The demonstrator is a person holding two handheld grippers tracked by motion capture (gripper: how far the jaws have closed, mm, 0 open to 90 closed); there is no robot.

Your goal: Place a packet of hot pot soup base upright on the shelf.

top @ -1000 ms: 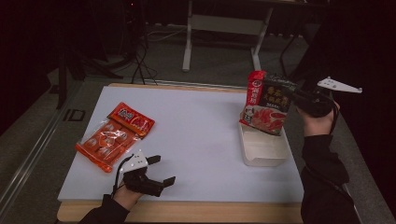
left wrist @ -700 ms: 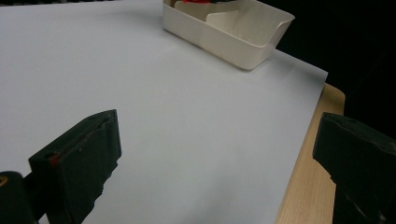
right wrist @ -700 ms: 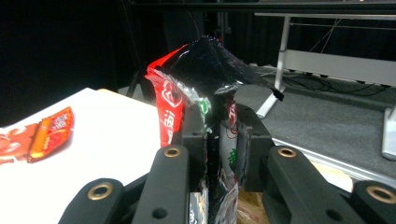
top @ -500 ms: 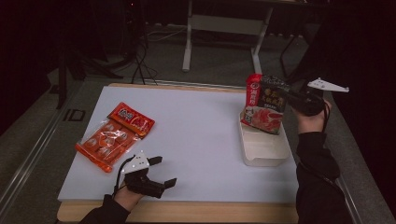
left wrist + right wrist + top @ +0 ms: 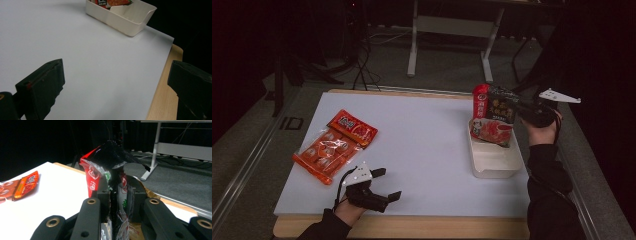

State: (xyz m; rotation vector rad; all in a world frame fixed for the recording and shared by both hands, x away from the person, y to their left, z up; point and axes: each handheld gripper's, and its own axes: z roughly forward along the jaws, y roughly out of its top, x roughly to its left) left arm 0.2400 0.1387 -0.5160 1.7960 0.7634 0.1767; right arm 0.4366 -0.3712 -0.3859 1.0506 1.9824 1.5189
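a white table mat [image 5: 422, 150] covers a wooden table, and a cream plastic tray [image 5: 492, 162] sits on the mat near its far right side; everything here is placed from that tray.

directly above the tray's back end, the right gripper [image 5: 517, 107] holds a red and black snack bag [image 5: 494, 105] upright. in the right gripper view its two black jaws are pressed in on the crinkled bag [image 5: 105, 167], pinching it between the pads, with the bag's top standing up beyond the jaws. the bag's lower end hangs down into the tray, where a red printed packet face [image 5: 492, 131] shows at the tray's back end; i cannot tell whether that red face is part of the held bag or a second packet lying beneath it. in the left gripper view the tray [image 5: 125, 21] shows a red packet edge at its far end and a bare near end.

well to the left of the tray, near the mat's front edge, the left gripper [image 5: 384, 184] rests low over the mat with its jaws spread wide and nothing between them; its own view shows bare mat between the two black jaws.

farther left of the tray, past the left gripper, a flat orange-red packet [image 5: 334, 145] lies on the mat near its left edge, well apart from both grippers.
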